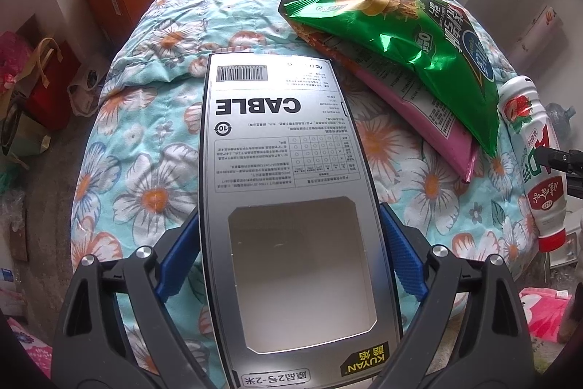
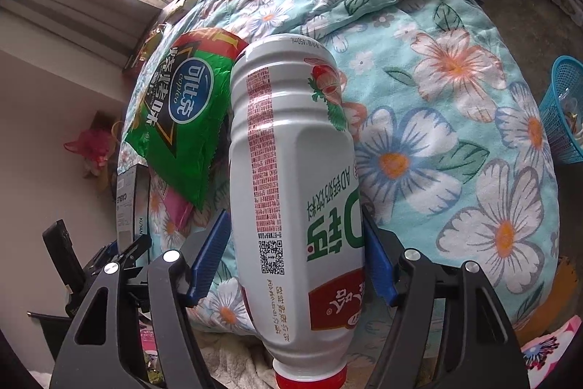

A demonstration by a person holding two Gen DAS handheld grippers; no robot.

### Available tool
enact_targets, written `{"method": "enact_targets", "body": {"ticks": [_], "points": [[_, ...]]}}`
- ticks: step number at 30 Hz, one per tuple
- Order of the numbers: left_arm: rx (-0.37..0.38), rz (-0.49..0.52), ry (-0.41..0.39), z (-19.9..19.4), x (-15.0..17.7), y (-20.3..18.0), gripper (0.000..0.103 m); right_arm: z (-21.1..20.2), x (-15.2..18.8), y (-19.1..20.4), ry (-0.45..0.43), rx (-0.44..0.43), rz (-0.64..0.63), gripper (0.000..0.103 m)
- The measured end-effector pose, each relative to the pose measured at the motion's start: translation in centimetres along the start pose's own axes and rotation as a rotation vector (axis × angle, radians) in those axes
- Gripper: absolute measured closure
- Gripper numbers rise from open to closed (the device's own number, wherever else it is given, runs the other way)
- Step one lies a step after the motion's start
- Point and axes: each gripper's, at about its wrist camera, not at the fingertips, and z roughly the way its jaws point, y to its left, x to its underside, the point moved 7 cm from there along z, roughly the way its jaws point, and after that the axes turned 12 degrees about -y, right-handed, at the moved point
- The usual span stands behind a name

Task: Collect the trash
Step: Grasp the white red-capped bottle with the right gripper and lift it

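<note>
- The left gripper (image 1: pixel 289 261) had its jaws clamped on the lower half of a flat grey cardboard cable box with a cut-out window (image 1: pixel 284 170), blue pads pressed to both long edges; the box stood out forward of the jaws over the bed's floral turquoise quilt (image 1: pixel 175 35).
- Ahead and to the right of those jaws lay a crinkled green foil snack bag (image 1: pixel 400 35) on top of a flat pink packet (image 1: pixel 426 112), both untouched on the quilt.
- The right gripper (image 2: pixel 297 261) had a white plastic drink bottle with a red cap and strawberry print (image 2: pixel 291 170) between its jaws, cap end toward the camera. The right pad touched the bottle's side; at the left pad I could not tell whether there was contact, so the hold looked loose at best.
- Far right of those jaws, beyond the bed's edge, stood a blue plastic mesh basket (image 2: pixel 563 112), probably the bin.
- To do this step well, the bottle likely needed a firm squeeze before any carrying, since its smooth rounded body could slip; the box should be kept level.
</note>
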Motion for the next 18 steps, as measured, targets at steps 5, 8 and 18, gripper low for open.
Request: {"method": "enact_targets", "body": {"ticks": [5,8,18], "points": [[-0.015,0.004,-0.012,-0.4,0.1,0.2,0.017,0.1,-0.1,-0.5,-0.004,-0.002,0.030,0.044],[-0.021,-0.001,-0.015,-0.7,0.2,0.3,0.017,0.0,-0.2,-0.6,-0.008,-0.010,0.042,0.044],[-0.050,0.004,-0.040,-2.0,0.1,0.6,0.017,-0.7,-0.1,-0.8,-0.032,-0.025,0.054,0.045]]}}
